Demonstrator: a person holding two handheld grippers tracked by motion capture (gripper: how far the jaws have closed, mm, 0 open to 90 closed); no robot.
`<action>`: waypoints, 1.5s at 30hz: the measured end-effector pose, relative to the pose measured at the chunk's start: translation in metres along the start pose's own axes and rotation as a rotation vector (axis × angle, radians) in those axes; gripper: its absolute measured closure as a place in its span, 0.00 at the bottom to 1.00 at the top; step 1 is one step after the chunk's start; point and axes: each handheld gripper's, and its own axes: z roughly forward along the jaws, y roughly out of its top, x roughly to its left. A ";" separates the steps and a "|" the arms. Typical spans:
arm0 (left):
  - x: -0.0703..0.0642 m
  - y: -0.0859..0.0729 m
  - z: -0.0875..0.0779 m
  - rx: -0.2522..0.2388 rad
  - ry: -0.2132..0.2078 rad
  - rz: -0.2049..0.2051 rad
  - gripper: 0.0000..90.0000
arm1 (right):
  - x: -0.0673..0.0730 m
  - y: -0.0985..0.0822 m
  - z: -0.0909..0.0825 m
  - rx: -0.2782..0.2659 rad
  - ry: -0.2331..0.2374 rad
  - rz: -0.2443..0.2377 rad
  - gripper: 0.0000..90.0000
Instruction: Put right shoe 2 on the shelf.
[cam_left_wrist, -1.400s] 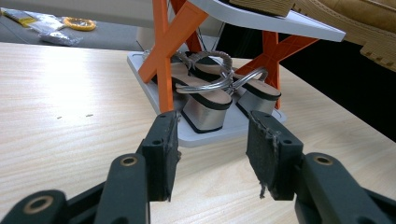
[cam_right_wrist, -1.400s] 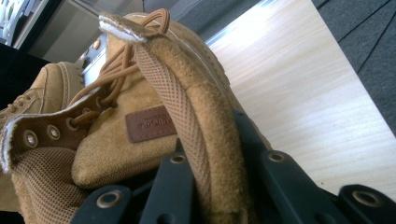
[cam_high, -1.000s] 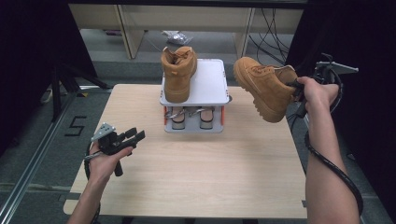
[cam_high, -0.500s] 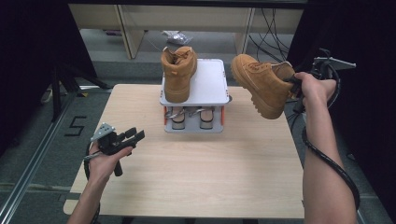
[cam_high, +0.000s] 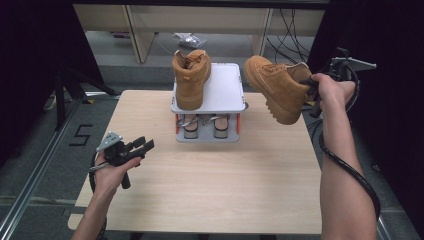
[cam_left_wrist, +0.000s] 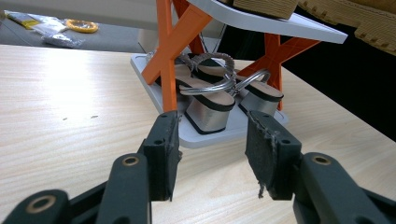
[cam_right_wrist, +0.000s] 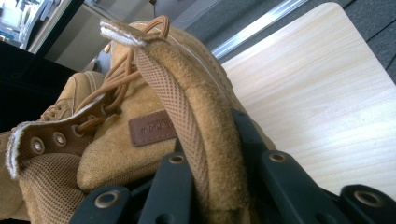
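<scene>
My right gripper (cam_high: 311, 86) is shut on the collar of a tan suede boot (cam_high: 274, 86), holding it tilted in the air just right of the rack's top shelf. The right gripper view shows both jaws pinching the boot's padded collar (cam_right_wrist: 196, 130). A matching tan boot (cam_high: 190, 77) stands on the left half of the white top shelf (cam_high: 225, 90) of a small rack with orange legs. My left gripper (cam_high: 142, 146) hovers open over the table's left side, pointing at the rack; nothing is between its fingers (cam_left_wrist: 163, 154).
A pair of silver heeled sandals (cam_high: 202, 125) (cam_left_wrist: 210, 100) sits on the rack's bottom tray (cam_left_wrist: 233, 133). The wooden table (cam_high: 210, 190) has bare room in front and at the left. Shelving and cables lie beyond the far edge.
My right gripper has carried the boot slightly left and up toward the rack's top shelf. The left gripper has stayed where it was.
</scene>
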 end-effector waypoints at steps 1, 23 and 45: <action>0.000 0.000 0.000 0.000 0.001 0.000 0.60 | 0.000 0.000 0.001 -0.003 -0.002 -0.015 0.89; 0.001 0.000 -0.001 0.002 0.001 0.004 0.60 | 0.017 -0.001 0.011 0.048 -0.034 -0.034 0.89; 0.001 -0.001 -0.001 0.005 -0.003 0.010 0.61 | 0.037 -0.002 0.021 0.039 -0.042 -0.049 0.89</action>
